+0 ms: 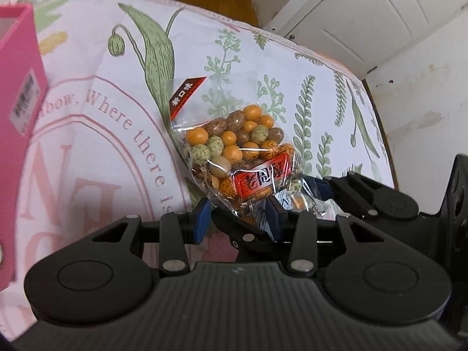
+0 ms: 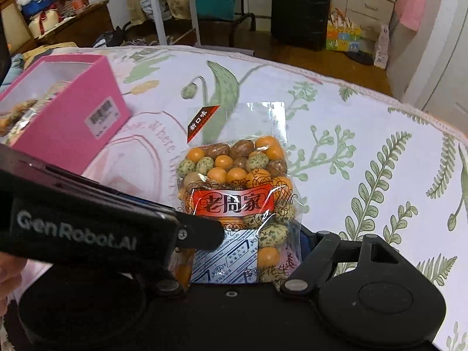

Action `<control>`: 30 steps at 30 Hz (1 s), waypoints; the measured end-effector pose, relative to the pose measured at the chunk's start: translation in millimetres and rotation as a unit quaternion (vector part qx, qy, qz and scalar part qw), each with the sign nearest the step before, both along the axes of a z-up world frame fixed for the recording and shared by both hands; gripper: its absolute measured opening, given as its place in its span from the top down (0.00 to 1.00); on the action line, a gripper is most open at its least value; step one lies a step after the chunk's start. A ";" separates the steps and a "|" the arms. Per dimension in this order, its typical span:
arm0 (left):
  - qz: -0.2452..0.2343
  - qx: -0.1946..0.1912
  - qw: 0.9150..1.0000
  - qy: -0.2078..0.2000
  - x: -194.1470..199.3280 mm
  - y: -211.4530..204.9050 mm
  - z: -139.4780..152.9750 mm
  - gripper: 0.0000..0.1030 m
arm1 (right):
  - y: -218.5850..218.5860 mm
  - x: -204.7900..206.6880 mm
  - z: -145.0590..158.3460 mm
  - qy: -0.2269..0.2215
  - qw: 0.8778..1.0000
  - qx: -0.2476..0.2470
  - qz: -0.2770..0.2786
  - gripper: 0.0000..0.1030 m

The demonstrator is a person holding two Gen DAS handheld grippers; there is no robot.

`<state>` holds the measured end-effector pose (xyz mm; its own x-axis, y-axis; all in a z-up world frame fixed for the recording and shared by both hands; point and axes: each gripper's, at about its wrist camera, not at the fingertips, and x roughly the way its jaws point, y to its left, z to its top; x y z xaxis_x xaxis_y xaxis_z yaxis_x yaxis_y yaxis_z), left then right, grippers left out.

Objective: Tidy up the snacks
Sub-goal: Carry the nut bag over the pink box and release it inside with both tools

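Observation:
A clear bag of orange, green and brown coated peanuts (image 1: 242,146) (image 2: 237,175) with a red label hangs just above the floral tablecloth (image 1: 117,87) (image 2: 351,122). My left gripper (image 1: 238,220) (image 2: 201,234) is shut on the bag's lower left corner. My right gripper (image 2: 245,242) (image 1: 272,204) straddles the bag's bottom from the other side. Its right blue pad (image 2: 308,238) lies against the bag's edge, while its left finger is hidden behind the left gripper. An open pink box (image 1: 17,87) (image 2: 67,117) stands to the left with snack packs (image 2: 23,108) inside.
The table's round edge (image 1: 377,117) runs close on the right, with a white cabinet (image 1: 365,14) behind it. Beyond the far edge are wooden floor, a black suitcase (image 2: 301,8), paper bags and a person's hand (image 2: 8,272) at the left border.

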<state>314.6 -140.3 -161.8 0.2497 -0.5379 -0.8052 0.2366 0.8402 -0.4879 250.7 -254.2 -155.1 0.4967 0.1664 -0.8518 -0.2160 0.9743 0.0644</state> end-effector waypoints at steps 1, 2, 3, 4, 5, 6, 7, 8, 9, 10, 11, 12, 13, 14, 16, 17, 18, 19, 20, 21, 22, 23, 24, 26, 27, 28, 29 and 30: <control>0.000 0.003 1.000 -0.002 -3.3 1.3 5.0 0.62 | 1.7 -3.4 2.5 -0.001 1.000 0.003 -0.002 0.21; -0.002 0.005 1.000 -0.002 -6.7 3.6 8.5 0.62 | 3.8 -7.8 5.4 -0.002 1.000 0.005 -0.004 0.21; -0.001 0.006 1.000 -0.004 -10.9 6.2 11.7 0.62 | 5.4 -11.9 7.9 -0.004 1.000 0.007 -0.006 0.21; 0.000 0.006 1.000 -0.007 -16.5 9.0 15.4 0.62 | 7.6 -17.4 10.9 -0.007 1.000 0.009 -0.009 0.21; 0.001 0.007 1.000 -0.012 -21.8 11.2 18.4 0.62 | 10.0 -22.3 13.2 -0.010 1.000 0.010 -0.009 0.21; 0.002 0.007 1.000 -0.015 -27.2 13.3 21.1 0.62 | 13.0 -27.0 15.5 -0.012 1.000 0.008 -0.008 0.21; 0.004 0.006 1.000 -0.016 -33.5 16.7 23.9 0.62 | 16.7 -32.7 18.0 -0.016 1.000 0.007 -0.007 0.21; 0.005 0.006 1.000 -0.020 -39.3 19.8 26.9 0.62 | 20.4 -38.5 20.7 -0.019 1.000 0.007 -0.006 0.21; 0.005 0.007 1.000 -0.024 -45.5 23.0 30.4 0.62 | 24.0 -43.6 23.8 -0.023 1.000 0.007 -0.004 0.21; 0.007 0.007 1.000 -0.027 -52.2 27.9 33.9 0.62 | 28.8 -50.1 27.4 -0.028 1.000 0.006 -0.002 0.21; 0.007 0.008 0.999 -0.032 -57.8 32.0 37.3 0.62 | 32.2 -55.0 30.7 -0.033 0.999 0.006 0.000 0.21; 0.007 0.011 0.999 -0.037 -64.2 36.6 41.3 0.62 | 36.2 -60.7 33.8 -0.039 0.999 0.007 0.003 0.21; 0.007 0.012 0.999 -0.042 -70.9 41.5 45.4 0.62 | 40.5 -66.6 37.2 -0.045 0.999 0.008 0.005 0.21; 0.008 0.014 0.999 -0.046 -76.6 46.0 48.7 0.62 | 44.5 -71.7 40.3 -0.049 0.999 0.008 0.008 0.21; 0.013 0.016 0.999 -0.050 -87.6 57.6 55.9 0.62 | 54.2 -80.2 47.1 -0.055 0.998 0.008 0.020 0.21; 0.015 0.018 0.998 -0.053 -92.5 63.5 60.0 0.62 | 59.6 -84.1 51.1 -0.057 0.998 0.009 0.026 0.21; 0.018 0.018 0.998 -0.055 -96.6 69.4 63.6 0.62 | 66.1 -88.2 55.6 -0.061 0.998 0.007 0.034 0.21; 0.021 0.016 0.998 -0.057 -101.2 77.0 67.9 0.62 | 72.6 -92.1 60.3 -0.065 0.997 0.002 0.041 0.21; 0.024 0.012 0.998 -0.060 -106.6 84.8 72.9 0.62 | 80.0 -96.6 66.7 -0.072 0.996 -0.001 0.047 0.21; 0.029 0.007 0.998 -0.064 -111.7 91.9 77.6 0.62 | 85.7 -100.4 71.5 -0.077 0.996 -0.003 0.053 0.21; 0.034 0.006 0.997 -0.073 -119.0 99.2 83.9 0.62 | 93.0 -104.9 78.2 -0.084 0.995 -0.007 0.061 0.21; 0.039 0.004 0.996 -0.082 -125.5 106.2 89.6 0.62 | 100.4 -109.6 85.1 -0.095 0.993 -0.011 0.069 0.21; 0.045 0.001 0.995 -0.090 -131.6 113.6 95.6 0.62 | 107.2 -113.1 90.7 -0.105 0.991 -0.016 0.076 0.21; 0.055 -0.005 0.992 -0.109 -141.6 128.9 107.9 0.62 | 122.7 -118.5 103.9 -0.126 0.987 -0.028 0.094 0.21; 0.060 -0.007 0.991 -0.116 -144.7 135.6 113.0 0.62 | 129.1 -119.0 109.3 -0.133 0.986 -0.031 0.101 0.21; 0.067 -0.009 0.990 -0.123 -147.6 144.4 119.4 0.62 | 136.6 -118.4 115.2 -0.140 0.983 -0.033 0.109 0.21; 0.073 -0.010 0.989 -0.130 -149.0 151.6 124.6 0.62 | 143.8 -116.8 120.3 -0.147 0.981 -0.036 0.118 0.21; 0.080 -0.011 0.987 -0.136 -148.9 157.5 129.2 0.62 | 151.4 -114.3 125.4 -0.154 0.979 -0.038 0.126 0.21</control>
